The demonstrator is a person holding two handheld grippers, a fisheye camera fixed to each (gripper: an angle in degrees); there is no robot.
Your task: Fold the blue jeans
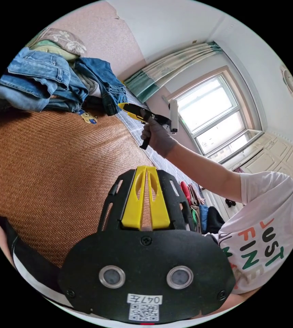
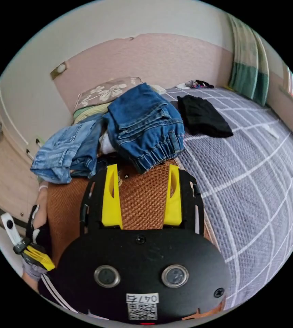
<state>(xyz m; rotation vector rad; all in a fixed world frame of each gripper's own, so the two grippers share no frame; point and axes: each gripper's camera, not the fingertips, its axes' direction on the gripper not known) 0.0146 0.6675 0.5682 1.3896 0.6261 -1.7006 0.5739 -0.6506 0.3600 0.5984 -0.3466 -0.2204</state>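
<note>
A pile of jeans lies at the far end of a brown woven mat (image 1: 51, 164). Dark blue jeans (image 2: 143, 126) with an elastic cuff lie folded on top, and they appear in the left gripper view as the dark blue jeans (image 1: 102, 82). Lighter blue jeans (image 2: 64, 150) are crumpled beside them. My right gripper (image 2: 142, 171) is open, its jaws wide apart over the mat, just short of the dark jeans' cuff. In the left gripper view a gloved hand holds the right gripper (image 1: 127, 108) near the pile. My left gripper (image 1: 146, 168) is shut with nothing in it, back over the mat.
A black garment (image 2: 204, 118) lies on the grey checked bedspread (image 2: 255, 191) beside the mat. A floral pillow (image 2: 102, 92) sits behind the pile against the wall. A window (image 1: 214, 116) and curtain (image 1: 173, 68) stand beyond the bed. The person in a white printed shirt (image 1: 262, 235) is beside me.
</note>
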